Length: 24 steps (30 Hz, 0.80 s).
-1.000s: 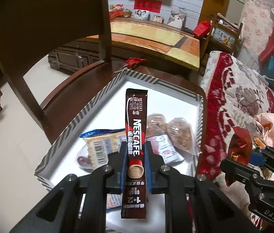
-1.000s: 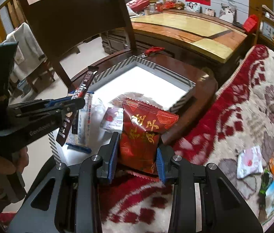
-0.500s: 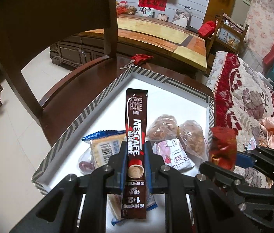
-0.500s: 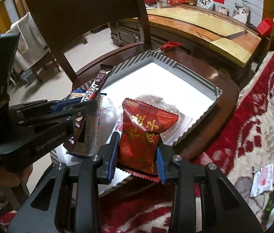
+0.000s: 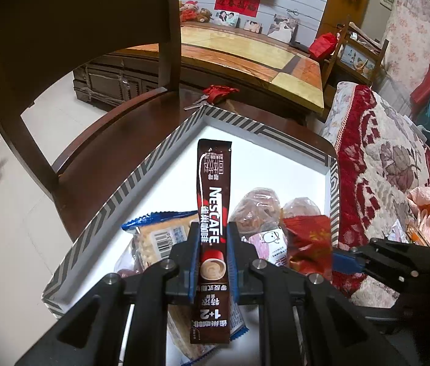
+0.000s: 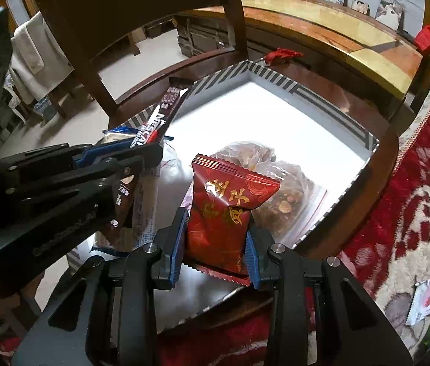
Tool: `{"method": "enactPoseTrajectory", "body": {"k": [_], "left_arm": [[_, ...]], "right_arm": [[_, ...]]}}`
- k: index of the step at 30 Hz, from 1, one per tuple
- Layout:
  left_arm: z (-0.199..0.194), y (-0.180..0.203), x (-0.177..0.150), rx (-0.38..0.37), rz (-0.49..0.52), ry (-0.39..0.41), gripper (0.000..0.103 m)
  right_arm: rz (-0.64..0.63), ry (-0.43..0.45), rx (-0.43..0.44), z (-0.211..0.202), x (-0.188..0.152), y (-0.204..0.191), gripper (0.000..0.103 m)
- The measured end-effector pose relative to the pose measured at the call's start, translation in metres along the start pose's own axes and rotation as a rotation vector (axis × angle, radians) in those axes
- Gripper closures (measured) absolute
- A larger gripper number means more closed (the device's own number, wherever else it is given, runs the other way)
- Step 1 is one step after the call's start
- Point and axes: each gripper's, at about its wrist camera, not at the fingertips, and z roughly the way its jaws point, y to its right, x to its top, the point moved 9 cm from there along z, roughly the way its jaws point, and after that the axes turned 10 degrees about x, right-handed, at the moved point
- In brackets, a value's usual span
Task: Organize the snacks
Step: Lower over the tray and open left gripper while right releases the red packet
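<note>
Snacks fill both grippers: the left gripper (image 5: 213, 259) pinches a Nescafé coffee stick (image 5: 213, 213) upright, the right gripper (image 6: 216, 238) clamps a red packet (image 6: 225, 210), both over the striped-rimmed white box (image 5: 154, 164) (on a wooden chair (image 5: 108, 140)).

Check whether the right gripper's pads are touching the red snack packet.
Touching. The right wrist view shows the right gripper with both blue pads pressed against the sides of the red snack packet, no gap.
</note>
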Motion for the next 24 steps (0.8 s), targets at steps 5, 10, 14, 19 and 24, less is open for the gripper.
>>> {"method": "enactPoseTrajectory", "body": {"k": [5, 10, 14, 19, 24], "left_arm": [[0.003, 0.0, 0.001, -0.002, -0.002, -0.001, 0.085], [0.003, 0.0, 0.001, -0.002, -0.001, -0.001, 0.085], [0.003, 0.0, 0.001, -0.001, 0.0, 0.0, 0.084], [0.004, 0.0, 0.002, -0.003, -0.004, 0.005, 0.08], [0.002, 0.004, 0.002, 0.0, 0.006, 0.016, 0.068]], "right_arm": [[0.012, -0.015, 0.008, 0.009, 0.001, 0.003, 0.07], [0.013, -0.025, 0.012, 0.015, -0.002, 0.003, 0.07], [0.013, -0.031, 0.018, 0.017, -0.001, 0.003, 0.07], [0.015, -0.022, 0.038, 0.018, 0.0, -0.001, 0.07], [0.003, -0.006, 0.053, 0.01, 0.002, -0.009, 0.07]]}}
